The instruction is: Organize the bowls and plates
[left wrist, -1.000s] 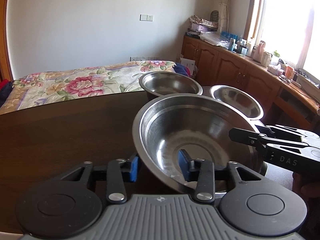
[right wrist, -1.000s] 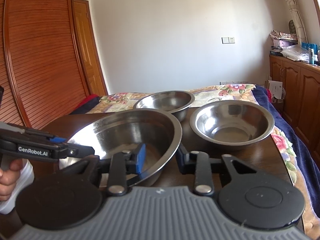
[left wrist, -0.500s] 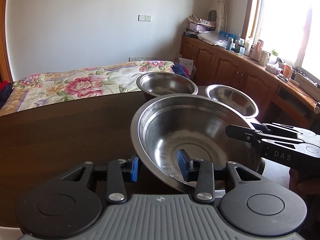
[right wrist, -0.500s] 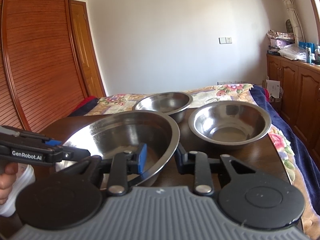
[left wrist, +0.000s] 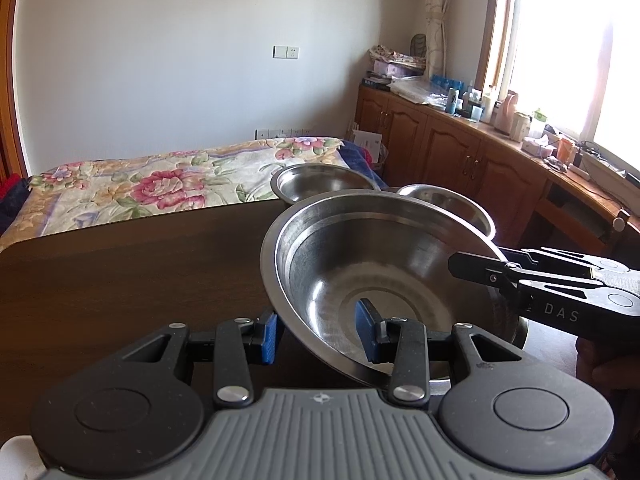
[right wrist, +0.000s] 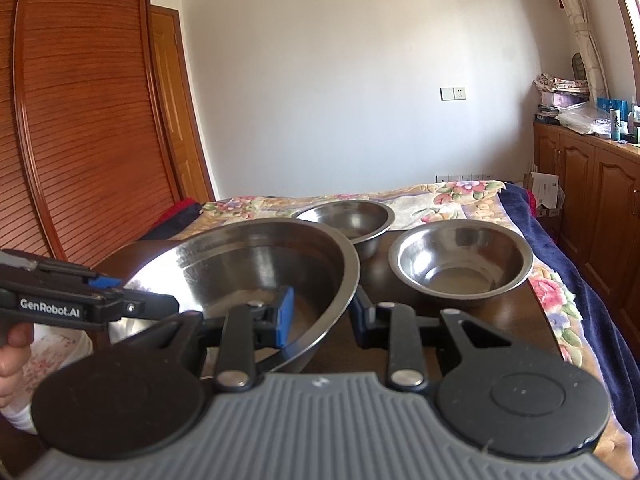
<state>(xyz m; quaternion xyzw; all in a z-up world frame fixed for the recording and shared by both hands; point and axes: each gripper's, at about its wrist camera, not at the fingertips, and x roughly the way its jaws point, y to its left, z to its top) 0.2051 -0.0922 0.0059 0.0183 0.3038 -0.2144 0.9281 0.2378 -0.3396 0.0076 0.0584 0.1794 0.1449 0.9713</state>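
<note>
Home bedroom. Bed with a floral quilted bedspread [left wrist: 168,184] sits right behind the dark wooden tabletop [left wrist: 120,264]. Louvred reddish-wood wardrobe doors [right wrist: 80,112] along one wall, carved wooden base cabinets [left wrist: 452,152] under a bright window [left wrist: 568,40] with a patterned curtain [left wrist: 436,12]. Cabinet top cluttered with bottles and toiletries [left wrist: 480,100]. White wall switch plate [left wrist: 286,52] on plain white wall.

Left gripper [left wrist: 316,334] and right gripper [right wrist: 322,314] both level, jaws apart, each straddling the big bowl [left wrist: 384,272] rim from opposite sides. Rim contact unclear.
</note>
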